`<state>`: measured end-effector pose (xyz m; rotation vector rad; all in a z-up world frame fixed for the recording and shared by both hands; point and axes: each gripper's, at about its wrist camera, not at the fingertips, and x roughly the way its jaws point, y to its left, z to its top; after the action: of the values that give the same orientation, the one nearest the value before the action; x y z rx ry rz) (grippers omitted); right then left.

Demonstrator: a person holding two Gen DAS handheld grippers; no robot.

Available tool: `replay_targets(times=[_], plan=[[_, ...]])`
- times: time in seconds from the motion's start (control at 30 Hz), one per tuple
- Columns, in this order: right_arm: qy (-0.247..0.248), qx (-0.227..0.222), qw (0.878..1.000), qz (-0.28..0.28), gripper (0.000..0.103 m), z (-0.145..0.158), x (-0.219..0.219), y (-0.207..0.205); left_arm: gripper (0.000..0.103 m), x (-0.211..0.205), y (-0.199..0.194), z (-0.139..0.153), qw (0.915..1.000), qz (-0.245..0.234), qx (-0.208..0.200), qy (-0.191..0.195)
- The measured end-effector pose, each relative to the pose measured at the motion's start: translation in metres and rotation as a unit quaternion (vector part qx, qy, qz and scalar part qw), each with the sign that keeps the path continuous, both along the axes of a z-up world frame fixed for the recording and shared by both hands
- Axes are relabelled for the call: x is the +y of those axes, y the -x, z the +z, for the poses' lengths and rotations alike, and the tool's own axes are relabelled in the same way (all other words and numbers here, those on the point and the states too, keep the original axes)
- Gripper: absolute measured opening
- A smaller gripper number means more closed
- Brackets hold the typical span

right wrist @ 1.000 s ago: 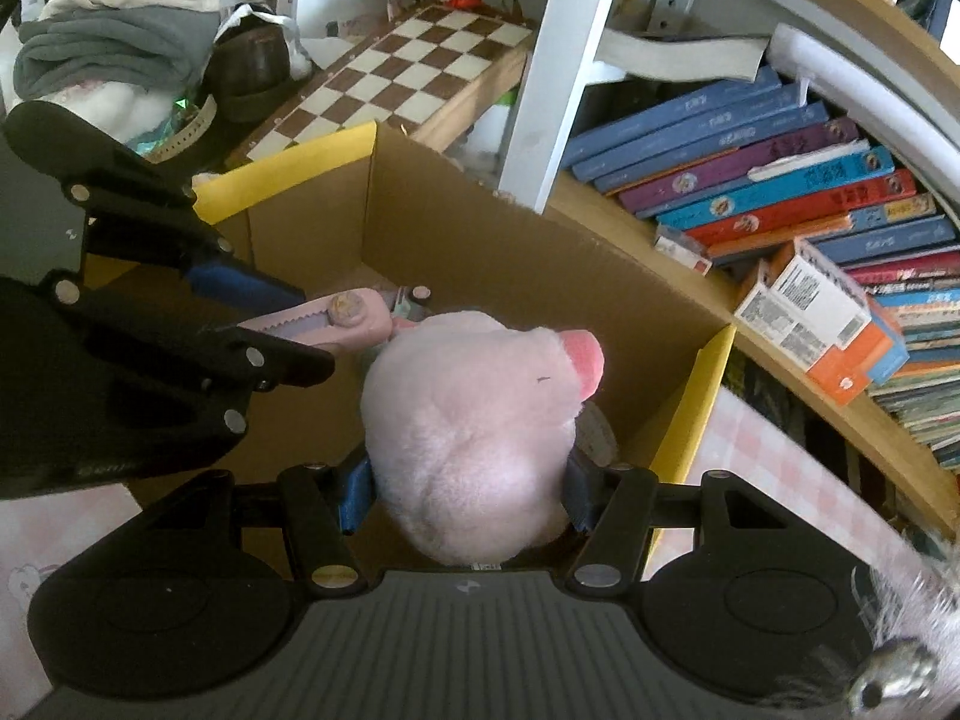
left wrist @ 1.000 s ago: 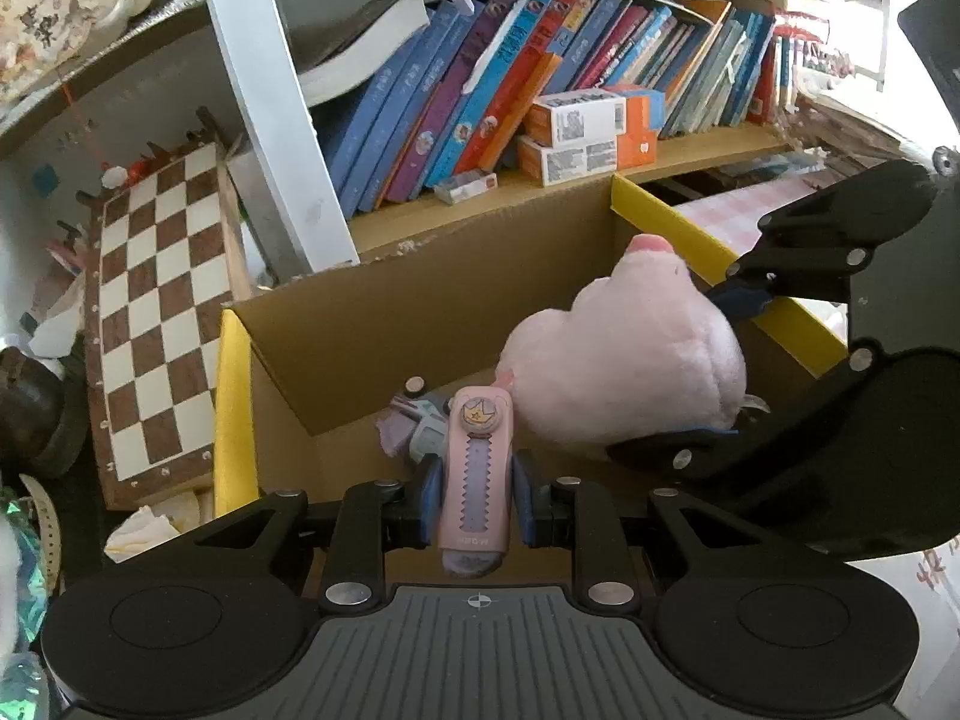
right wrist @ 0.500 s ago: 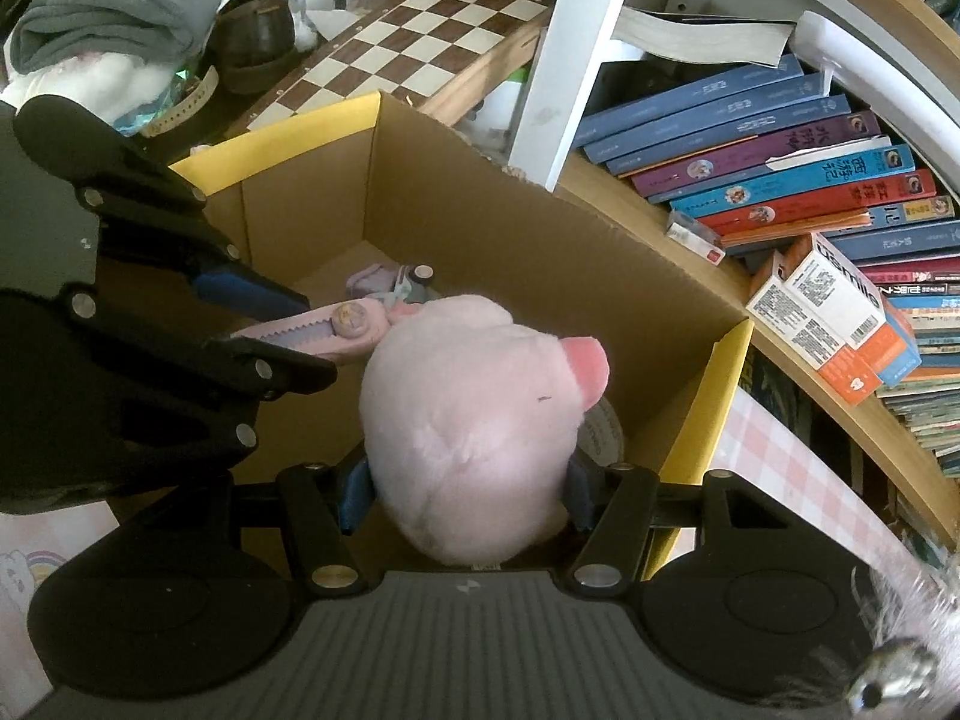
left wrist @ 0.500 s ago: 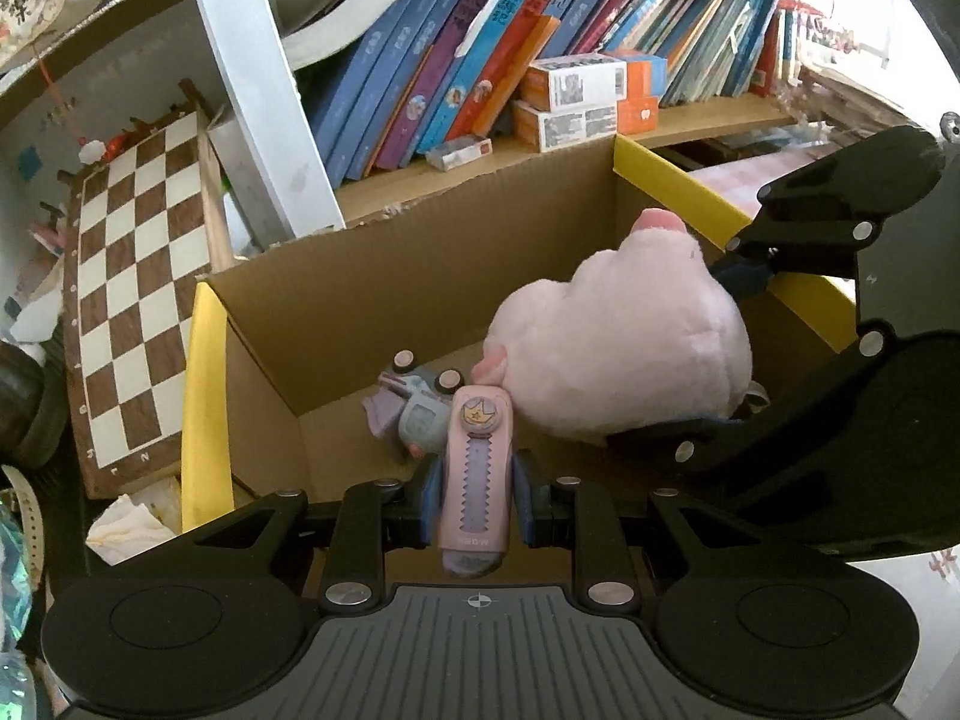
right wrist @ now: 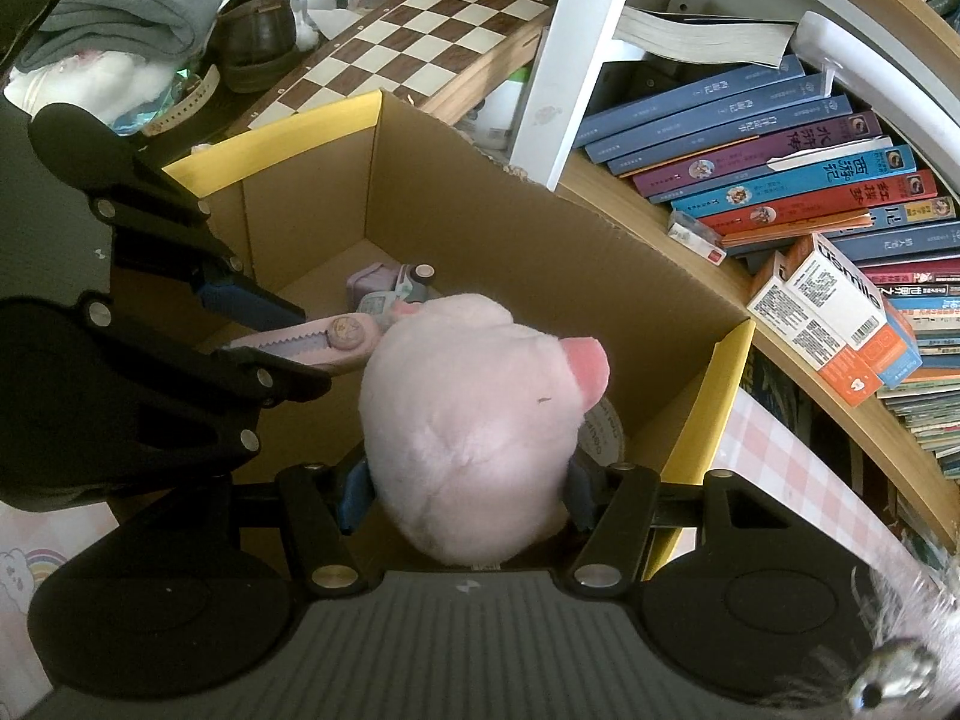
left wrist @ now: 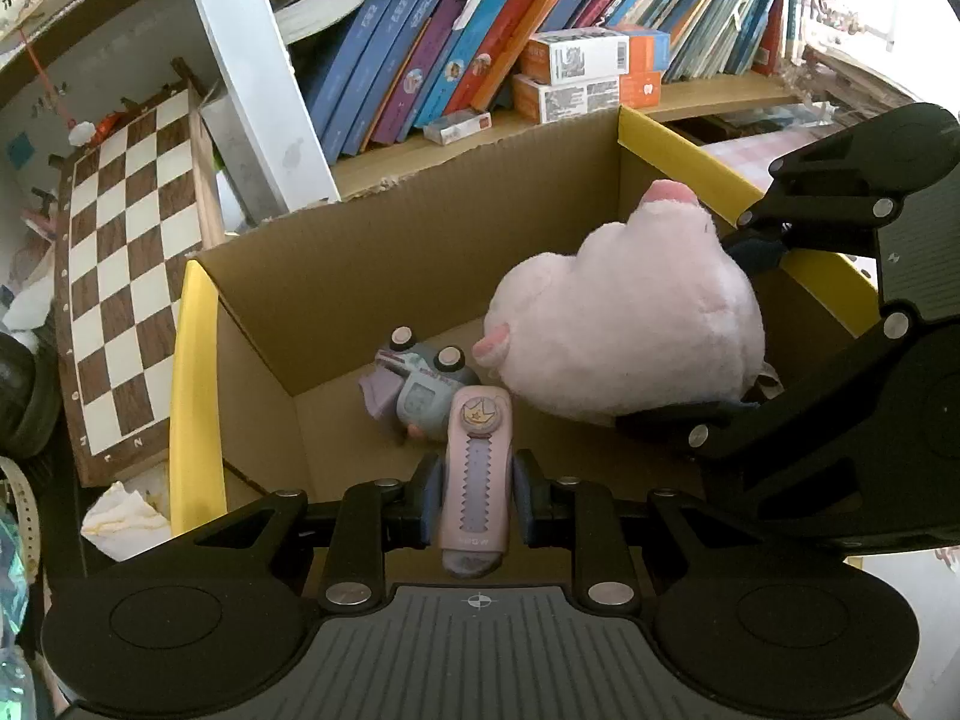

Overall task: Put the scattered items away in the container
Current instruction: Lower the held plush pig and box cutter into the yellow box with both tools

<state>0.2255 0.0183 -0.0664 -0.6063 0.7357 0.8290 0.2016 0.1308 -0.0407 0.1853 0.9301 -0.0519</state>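
My left gripper has its jaws pinching a pink utility knife by its sides, blade end forward, held over the open cardboard box so it can drop inside. A small grey-blue toy already lies on the box floor. My right gripper has its jaws squeezing a pink plush pig, hanging just above the box's right half, touching the knife's tip. The box stands on a pink checked bench, a chessboard leaning to its left and a bookshelf of books behind.
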Motion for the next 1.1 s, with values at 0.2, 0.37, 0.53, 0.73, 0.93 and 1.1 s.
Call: replay_targets(times=[0.2,0.37,0.53,0.73,0.93,1.1], plan=[[0.0,0.0,1.0,0.0,0.059,-0.0001,0.0003,0.0002,0.024,0.0007,-0.0009,0.0005,1.0,0.0,0.002,0.001],[0.0,0.0,1.0,0.001,0.059,-0.0001,-0.0008,-0.0001,0.024,0.0008,-0.0014,0.0004,1.0,0.0,0.002,0.0],[0.0,-0.001,1.0,-0.001,0.059,-0.0004,0.0002,0.0004,0.024,0.0008,-0.0019,0.0001,1.0,0.001,0.002,0.0],[0.0,-0.001,1.0,-0.002,0.059,-0.0003,0.0005,0.0004,0.024,0.0007,-0.002,-0.0001,1.0,0.003,0.004,0.0],[0.0,-0.001,1.0,-0.003,0.06,-0.0003,0.001,0.001,0.024,0.0005,-0.0018,-0.0006,1.0,0.006,0.004,-0.001],[0.0,-0.001,1.0,-0.002,0.06,-0.0003,0.0005,0.0011,0.024,0.0001,-0.0017,-0.0007,1.0,0.007,0.005,-0.001]])
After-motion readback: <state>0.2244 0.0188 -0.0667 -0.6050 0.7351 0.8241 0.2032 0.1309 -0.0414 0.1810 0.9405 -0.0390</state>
